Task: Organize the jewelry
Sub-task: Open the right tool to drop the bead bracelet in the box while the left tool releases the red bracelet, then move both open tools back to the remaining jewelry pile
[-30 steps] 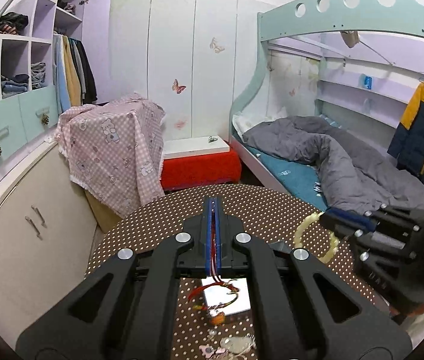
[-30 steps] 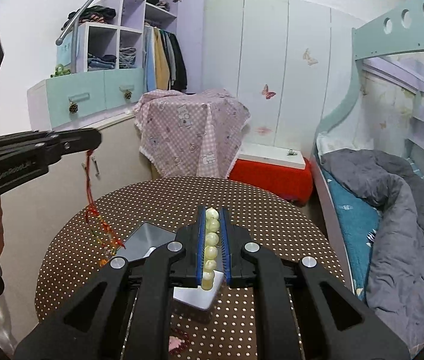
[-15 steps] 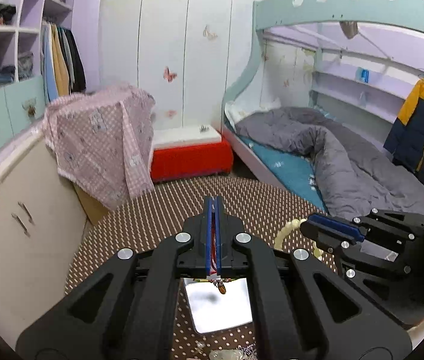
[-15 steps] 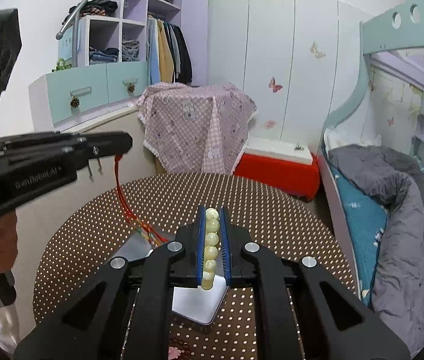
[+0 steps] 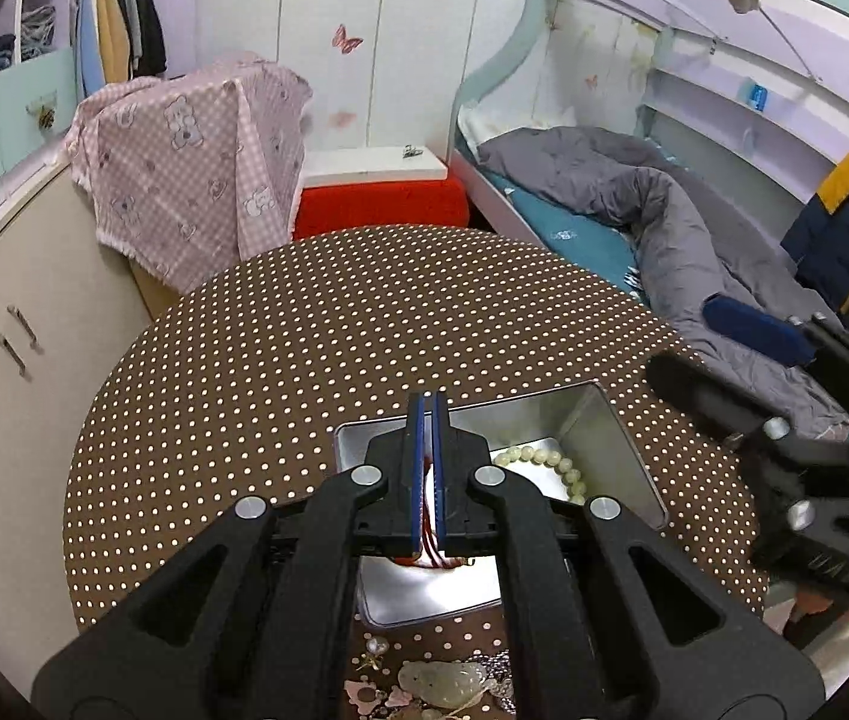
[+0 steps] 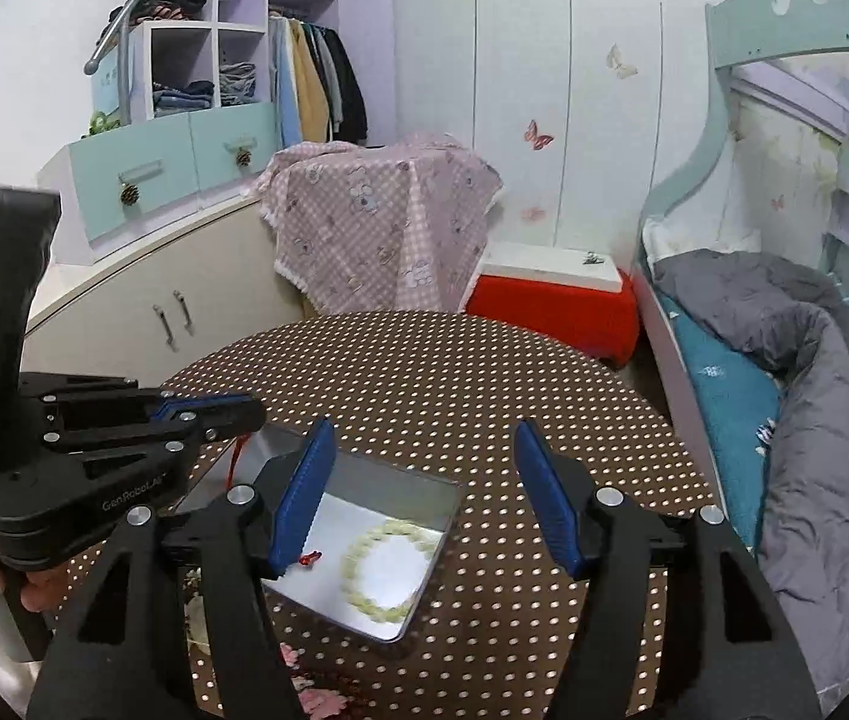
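Note:
A silver tin tray [image 5: 622, 438] stands on the round brown polka-dot table [image 5: 304, 360]. A pale bead bracelet [image 5: 544, 459] lies flat inside it, free of any grip. My left gripper [image 5: 427, 405] hangs over the tray, shut on a red cord [image 5: 427, 531] that dangles into it. In the right wrist view my right gripper [image 6: 424, 429] stands above the tray [image 6: 364, 504]. Its jaws are opening and nothing is between them. Below them lies the bracelet [image 6: 349, 570]. The left gripper [image 6: 244, 414] comes in from the left with the red cord [image 6: 237, 456].
Loose jewelry lies at the table's near edge: a pale jade pendant [image 5: 442, 675] and pink flower pieces [image 6: 316, 702]. A pink checked cloth [image 6: 376, 228] covers something beyond the table. A bed [image 6: 784, 390] runs along the right, cabinets [image 6: 154, 300] along the left.
The right gripper has opened and the bead bracelet it held now lies in the tray. The left gripper has come down over the tray with the red cord.

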`<action>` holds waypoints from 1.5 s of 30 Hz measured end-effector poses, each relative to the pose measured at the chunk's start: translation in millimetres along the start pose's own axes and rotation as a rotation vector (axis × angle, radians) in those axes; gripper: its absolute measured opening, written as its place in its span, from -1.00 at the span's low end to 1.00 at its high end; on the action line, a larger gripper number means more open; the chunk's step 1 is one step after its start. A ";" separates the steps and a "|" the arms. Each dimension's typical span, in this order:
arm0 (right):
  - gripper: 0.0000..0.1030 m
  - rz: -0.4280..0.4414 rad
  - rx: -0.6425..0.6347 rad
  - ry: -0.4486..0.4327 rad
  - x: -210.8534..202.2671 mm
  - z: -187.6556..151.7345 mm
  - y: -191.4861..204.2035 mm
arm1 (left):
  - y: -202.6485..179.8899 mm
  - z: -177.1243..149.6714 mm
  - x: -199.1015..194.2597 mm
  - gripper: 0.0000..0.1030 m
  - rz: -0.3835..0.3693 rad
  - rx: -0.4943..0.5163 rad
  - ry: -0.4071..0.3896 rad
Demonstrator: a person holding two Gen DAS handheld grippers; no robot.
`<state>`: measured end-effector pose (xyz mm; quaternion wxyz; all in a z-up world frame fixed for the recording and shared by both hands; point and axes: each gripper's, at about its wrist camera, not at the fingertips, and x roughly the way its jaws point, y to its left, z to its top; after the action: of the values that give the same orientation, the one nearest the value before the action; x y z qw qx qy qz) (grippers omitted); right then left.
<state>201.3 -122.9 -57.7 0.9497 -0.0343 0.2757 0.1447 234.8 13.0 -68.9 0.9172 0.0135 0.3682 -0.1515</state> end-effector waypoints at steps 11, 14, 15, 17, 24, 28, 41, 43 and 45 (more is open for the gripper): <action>0.25 -0.032 0.046 0.011 4.6 2.3 -14.3 | 9.3 -0.1 -6.9 0.60 0.018 -0.024 -0.034; 0.26 -0.029 0.046 0.010 4.7 2.0 -12.8 | 13.0 1.0 -4.7 0.60 0.019 -0.037 -0.025; 0.26 -0.028 0.045 0.010 4.7 1.9 -12.1 | 14.4 1.7 -4.0 0.60 0.018 -0.042 -0.023; 0.28 -0.029 0.044 0.012 5.7 2.0 -11.1 | 16.1 1.1 -3.2 0.60 0.022 -0.045 -0.020; 0.29 -0.032 0.044 0.024 6.8 -0.9 -9.9 | 21.4 -0.5 -2.6 0.61 0.031 -0.055 -0.014; 0.29 -0.033 0.050 0.026 5.6 -2.9 -9.4 | 23.5 -5.5 -5.1 0.62 0.039 -0.058 -0.009; 0.30 -0.014 0.067 0.072 0.4 -28.2 -2.7 | 29.9 -33.3 -29.8 0.62 0.052 -0.078 -0.009; 0.30 -0.014 0.066 0.086 -0.9 -34.7 -0.7 | 31.3 -40.3 -33.7 0.62 0.047 -0.088 -0.005; 0.30 -0.014 0.068 0.098 -2.1 -38.6 0.5 | 31.4 -46.6 -35.9 0.62 0.045 -0.087 0.001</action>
<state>179.6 -128.5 -89.3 0.9367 -0.0110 0.3261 0.1269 188.0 58.9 -81.2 0.9199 -0.0182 0.3746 -0.1147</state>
